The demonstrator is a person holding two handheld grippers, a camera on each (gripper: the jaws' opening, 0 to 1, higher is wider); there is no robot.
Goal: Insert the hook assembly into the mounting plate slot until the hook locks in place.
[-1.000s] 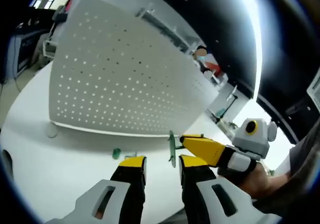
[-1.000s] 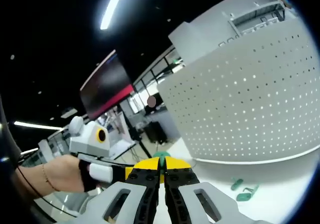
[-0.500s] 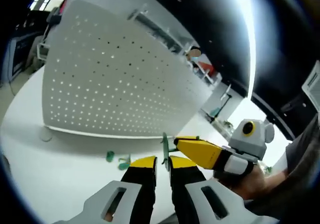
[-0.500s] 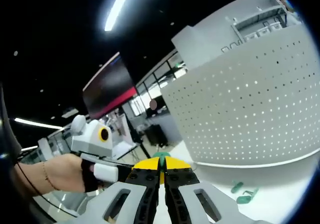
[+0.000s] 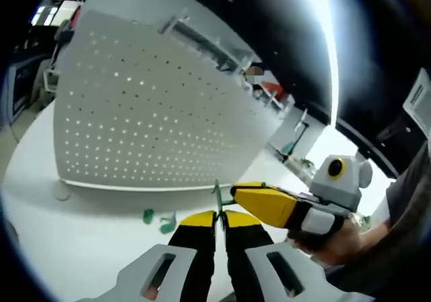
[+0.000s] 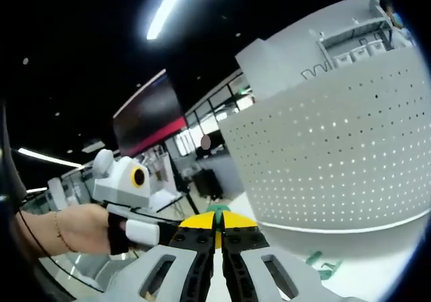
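Green hook [image 5: 217,195] sits pinched between both my tools: left tool [image 5: 217,220] and right tool [image 6: 217,222] each clenched on it, before one perforated mounting plate [image 5: 148,120]. Two spare green hooks [image 5: 160,222] lie on the bench [image 5: 81,241].

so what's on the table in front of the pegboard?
Loose green hook pieces lie on the white table before the perforated pegboard. Both claws cover the table nearer the cameras, so anything there is hidden.

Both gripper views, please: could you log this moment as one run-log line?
left gripper: shut on green hook | right gripper: shut on green hook | pegboard: upright, hook not inserted | spare green hooks: on table
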